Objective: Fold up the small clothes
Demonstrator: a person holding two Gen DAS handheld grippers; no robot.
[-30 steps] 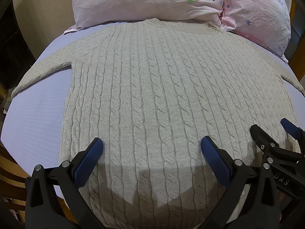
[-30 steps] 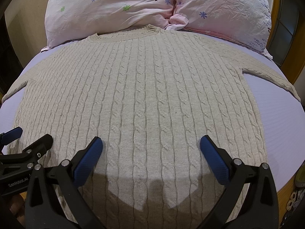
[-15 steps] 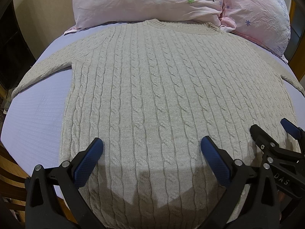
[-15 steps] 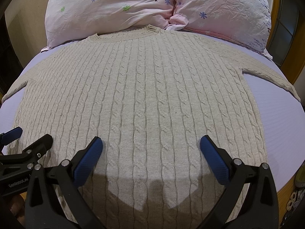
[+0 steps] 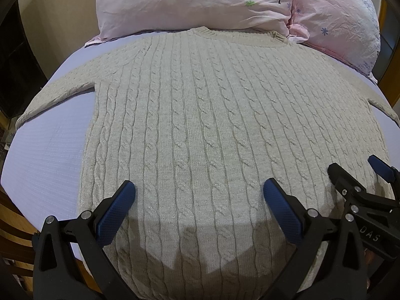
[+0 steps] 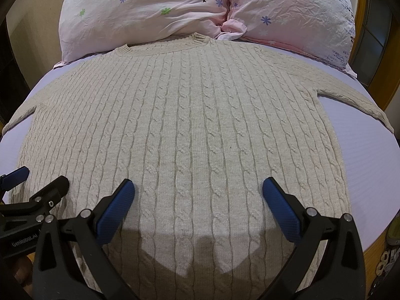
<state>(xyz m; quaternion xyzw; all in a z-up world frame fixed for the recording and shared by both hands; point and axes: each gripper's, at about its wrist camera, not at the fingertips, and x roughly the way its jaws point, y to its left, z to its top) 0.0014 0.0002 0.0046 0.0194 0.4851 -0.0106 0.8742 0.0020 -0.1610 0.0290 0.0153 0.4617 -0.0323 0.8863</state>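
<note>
A beige cable-knit sweater (image 5: 200,125) is laid flat on the lavender sheet (image 5: 47,150), collar toward the pink pillows (image 5: 200,2), its hem directly below both grippers. The left gripper (image 5: 197,200) is held with jaws spread wide above the hem; nothing is gripped. The right gripper (image 6: 197,200) is likewise spread and empty, just beside the left.

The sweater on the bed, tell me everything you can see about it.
The sweater is a beige cable-knit pullover with a ribbed round collar. It lies flat and unfolded on the lavender sheet, sleeves spread out to both sides, collar touching the pink pillows. Its hem is toward the cameras. The left tool and right tool are open over the hem area, gripping nothing; contact with the knit cannot be told.
</note>
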